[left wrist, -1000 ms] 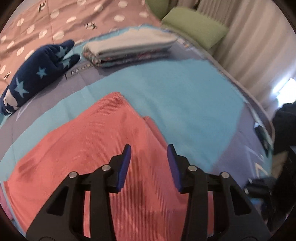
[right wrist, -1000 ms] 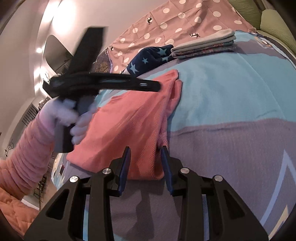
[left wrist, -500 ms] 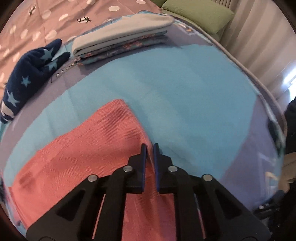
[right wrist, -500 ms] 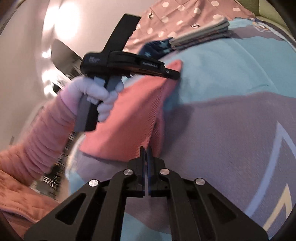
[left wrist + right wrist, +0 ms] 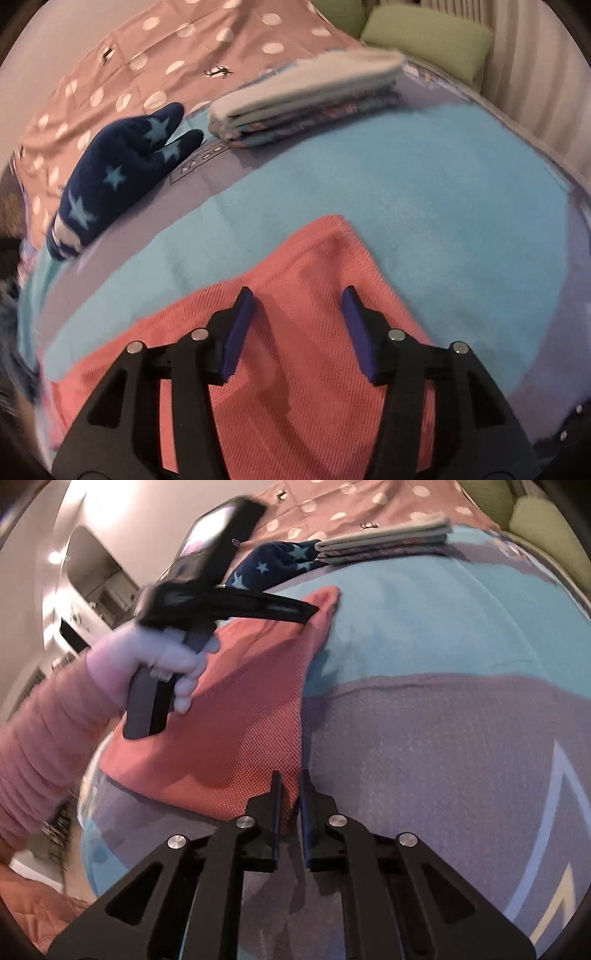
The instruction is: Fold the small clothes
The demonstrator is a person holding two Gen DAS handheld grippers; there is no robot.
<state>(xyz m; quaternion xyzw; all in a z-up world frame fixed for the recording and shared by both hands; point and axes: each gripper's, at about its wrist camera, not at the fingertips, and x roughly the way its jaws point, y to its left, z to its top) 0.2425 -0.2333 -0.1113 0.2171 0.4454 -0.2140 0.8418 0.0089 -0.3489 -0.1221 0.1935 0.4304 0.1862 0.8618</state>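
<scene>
my left gripper (image 5: pixel 297 301) hangs over the coral garment (image 5: pixel 303 354), its jaws just sprung apart, blue pads (image 5: pixel 236 328) spread with nothing clamped — only ribbed, waffle-textured knit under them. the garment lies folded on the blue and lilac blanket (image 5: pixel 443 206), its far corner a soft point. the left wrist view alone shows the navy star-print piece (image 5: pixel 118 177) in full and the flat stack of folded clothes (image 5: pixel 306 99). the right wrist view shows my gloved left hand (image 5: pixel 147 661) on the handle. my right gripper (image 5: pixel 290 781) is nearly closed on the garment's near corner, seemingly pinching its edge — the contact is hard to read.
</scene>
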